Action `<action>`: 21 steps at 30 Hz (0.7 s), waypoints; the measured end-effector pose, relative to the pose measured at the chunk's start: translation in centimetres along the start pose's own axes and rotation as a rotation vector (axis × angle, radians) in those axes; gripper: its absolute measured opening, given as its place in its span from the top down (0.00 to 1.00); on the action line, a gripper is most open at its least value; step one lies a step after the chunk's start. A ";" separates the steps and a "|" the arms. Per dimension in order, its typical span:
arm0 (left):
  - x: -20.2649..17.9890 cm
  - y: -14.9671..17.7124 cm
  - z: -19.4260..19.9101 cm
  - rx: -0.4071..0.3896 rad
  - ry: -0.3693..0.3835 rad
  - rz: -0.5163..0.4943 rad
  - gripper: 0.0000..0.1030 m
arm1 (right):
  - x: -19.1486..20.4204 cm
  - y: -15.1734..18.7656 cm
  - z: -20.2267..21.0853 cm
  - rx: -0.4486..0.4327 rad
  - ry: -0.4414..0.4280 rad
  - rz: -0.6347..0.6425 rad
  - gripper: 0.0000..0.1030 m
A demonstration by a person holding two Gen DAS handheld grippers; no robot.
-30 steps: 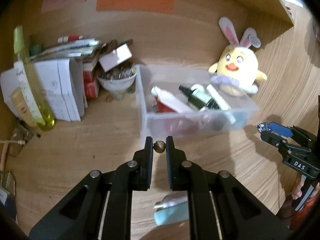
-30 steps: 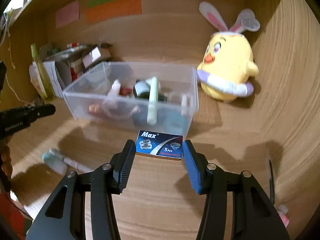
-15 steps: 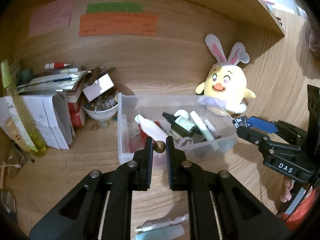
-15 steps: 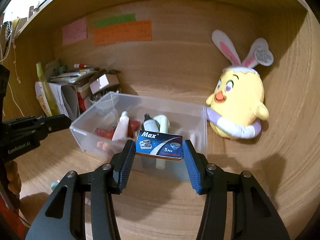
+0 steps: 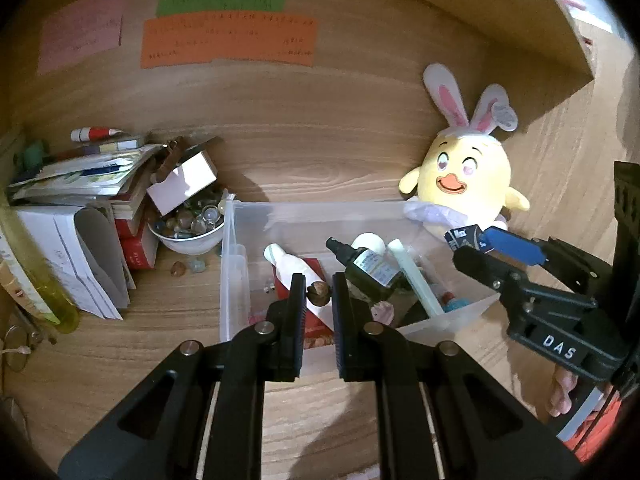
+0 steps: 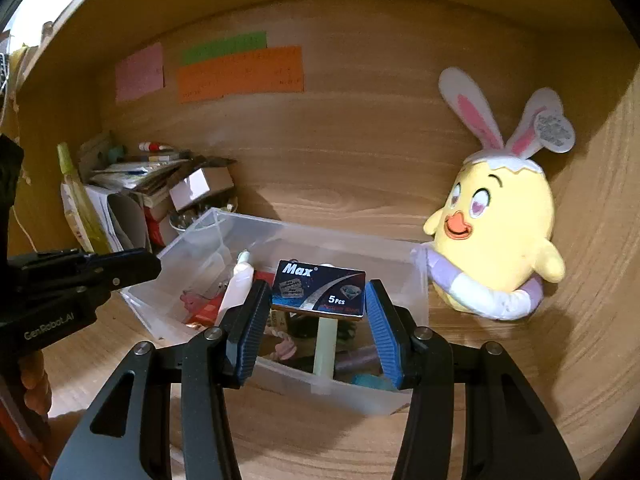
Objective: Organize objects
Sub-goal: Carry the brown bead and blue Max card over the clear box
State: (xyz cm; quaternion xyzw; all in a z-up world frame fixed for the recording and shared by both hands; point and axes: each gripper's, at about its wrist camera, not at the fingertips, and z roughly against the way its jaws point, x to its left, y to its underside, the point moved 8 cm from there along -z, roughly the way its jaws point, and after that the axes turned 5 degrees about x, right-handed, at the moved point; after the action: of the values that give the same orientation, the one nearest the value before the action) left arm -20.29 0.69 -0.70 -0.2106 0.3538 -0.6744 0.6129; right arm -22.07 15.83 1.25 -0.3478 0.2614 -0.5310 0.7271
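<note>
My left gripper (image 5: pixel 318 292) is shut on a small brown bead-like stone (image 5: pixel 319 293), held above the near wall of a clear plastic bin (image 5: pixel 234 264). In the right wrist view my right gripper (image 6: pixel 318 300) is shut on a dark blue "Max" razor-blade box (image 6: pixel 319 289), which hangs over the same clear plastic bin (image 6: pixel 420 292). The bin holds a white tube (image 5: pixel 292 270), a dark dropper bottle (image 5: pixel 368 266), a pale green stick (image 5: pixel 414 276) and other small items. The right gripper (image 5: pixel 466 240) with its box also shows at the right of the left wrist view.
A yellow plush chick with bunny ears (image 5: pixel 464 176) leans at the bin's far right corner. Left of the bin sit a white bowl of glass pebbles (image 5: pixel 186 224), stacked books and papers (image 5: pixel 80 208) and a yellow bottle (image 5: pixel 44 280). Coloured notes (image 5: pixel 228 40) hang on the wooden back wall.
Both grippers have risen and moved forward toward the bin, each keeping its grip. The bin now sits under the fingertips, and the tube on the desk has left the left wrist view.
</note>
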 end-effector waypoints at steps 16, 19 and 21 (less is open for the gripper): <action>0.5 1.3 -4.1 0.113 0.003 0.027 0.89 | 0.5 2.0 -4.8 0.123 -0.036 0.003 0.56; 0.3 1.6 -4.4 0.129 0.016 0.027 0.89 | 0.5 2.3 -5.2 0.134 -0.006 0.018 0.56; 0.3 1.7 -4.7 0.143 0.027 0.036 0.89 | 0.5 2.4 -5.4 0.136 0.007 0.021 0.56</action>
State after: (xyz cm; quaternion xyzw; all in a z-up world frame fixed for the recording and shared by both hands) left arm -22.53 1.43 -5.08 -0.1510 0.3166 -0.6896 0.6336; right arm -24.60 14.60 -3.99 -0.2932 0.2309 -0.5412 0.7535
